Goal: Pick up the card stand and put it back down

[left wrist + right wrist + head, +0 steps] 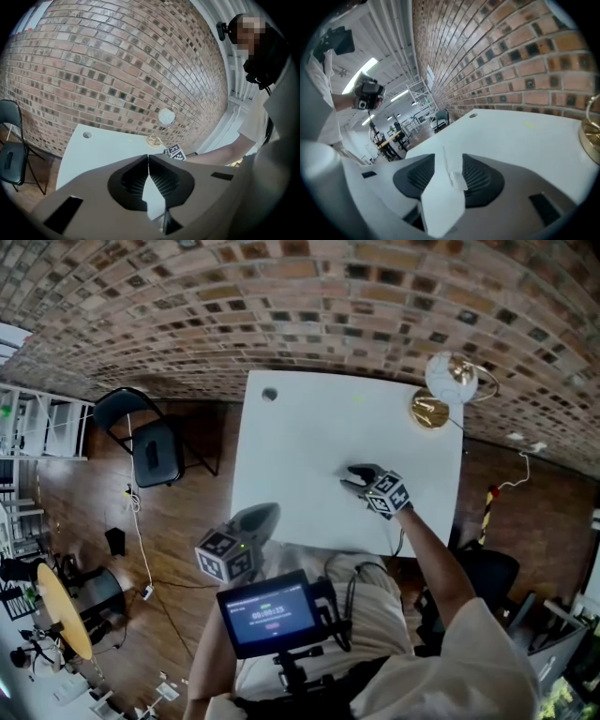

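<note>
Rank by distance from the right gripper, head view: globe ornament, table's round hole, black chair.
From the right gripper:
1. Globe ornament, far right corner of the table.
2. Round hole, far left corner.
3. Black chair, on the floor, left.

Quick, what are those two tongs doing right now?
Left gripper: closed, empty.
Right gripper: open, with a thin pale card stand between the tongs, not pinched.

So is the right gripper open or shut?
Open. The right gripper shows its jaws wide apart in its own view, with a thin pale piece upright between them on the white table.
</note>
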Demonstrator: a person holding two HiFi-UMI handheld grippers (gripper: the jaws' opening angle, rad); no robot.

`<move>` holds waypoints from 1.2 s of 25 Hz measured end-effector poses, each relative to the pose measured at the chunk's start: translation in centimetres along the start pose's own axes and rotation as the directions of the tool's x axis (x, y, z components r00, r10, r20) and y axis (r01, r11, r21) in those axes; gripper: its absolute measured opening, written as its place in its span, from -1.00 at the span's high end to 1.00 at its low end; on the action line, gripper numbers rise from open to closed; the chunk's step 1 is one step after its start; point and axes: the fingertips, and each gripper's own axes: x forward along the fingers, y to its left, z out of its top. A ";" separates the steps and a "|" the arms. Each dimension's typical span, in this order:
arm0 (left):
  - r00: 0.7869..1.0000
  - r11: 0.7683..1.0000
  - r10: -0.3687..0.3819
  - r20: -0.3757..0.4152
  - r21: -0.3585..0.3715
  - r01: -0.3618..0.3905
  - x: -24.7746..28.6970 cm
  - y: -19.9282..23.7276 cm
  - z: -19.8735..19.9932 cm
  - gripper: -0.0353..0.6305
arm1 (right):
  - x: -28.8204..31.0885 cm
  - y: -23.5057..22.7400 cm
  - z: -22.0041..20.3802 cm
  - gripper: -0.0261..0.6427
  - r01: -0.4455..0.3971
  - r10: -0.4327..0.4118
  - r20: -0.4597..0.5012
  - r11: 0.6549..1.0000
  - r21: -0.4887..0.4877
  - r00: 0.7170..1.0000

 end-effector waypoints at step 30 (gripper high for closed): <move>0.977 0.967 -0.193 0.090 0.184 0.174 -11.3 4.5 0.9 0.88 | -13.1 18.7 19.4 0.51 0.331 -0.345 0.531 0.935 0.125 0.774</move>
